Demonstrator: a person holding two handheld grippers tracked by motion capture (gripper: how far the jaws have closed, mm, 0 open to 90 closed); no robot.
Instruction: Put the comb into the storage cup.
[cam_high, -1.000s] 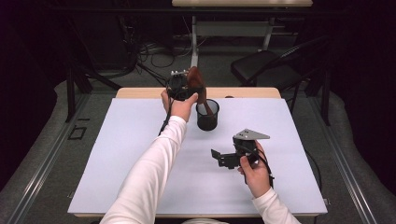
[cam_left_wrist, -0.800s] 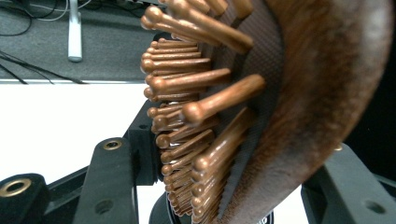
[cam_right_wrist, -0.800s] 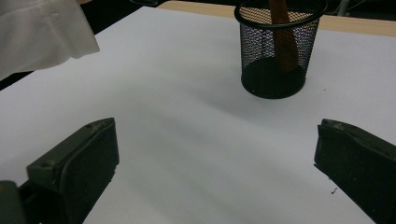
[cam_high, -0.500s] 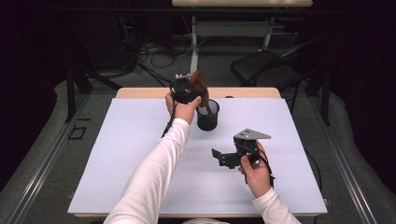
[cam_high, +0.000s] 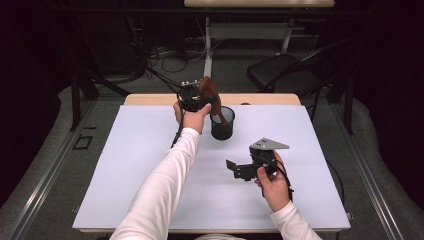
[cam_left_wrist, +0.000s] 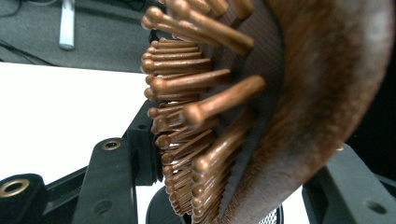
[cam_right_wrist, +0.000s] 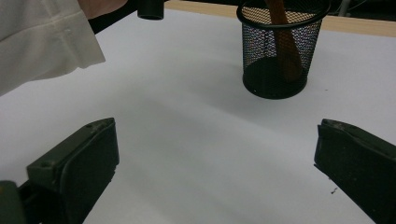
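The worktop (cam_high: 150, 190) is a wide white sheet with a wooden edge showing at twelve o'clock. On it, a little toward twelve o'clock from the middle, stands a black mesh cup (cam_high: 222, 123), upright and open at the top.

Next down in size is the hairbrush (cam_high: 211, 96), brown and wooden, with an oval paddle head and rows of round-tipped pins. It stands steeply, its handle down inside the mesh cup and its head leaning out toward ten o'clock above the rim. The right gripper view shows the handle (cam_right_wrist: 284, 39) slanting through the mesh wall to the cup's floor.

The left gripper (cam_high: 192, 96), at eleven o'clock of the cup, is clamped on the brush head, one jaw against the smooth back and the other among the pins. The right gripper (cam_high: 235, 169) rests at five o'clock of the cup, well apart from it, jaws spread wide with nothing between them.

The brush looks light and stiff. Its back is polished and likely slippery, while the pins sit on a soft cushion and give under pressure, so a hold across the head may twist. The handle or the neck would be the firmer place to grasp. The cup is light too and could tip if the brush leans hard on its rim.
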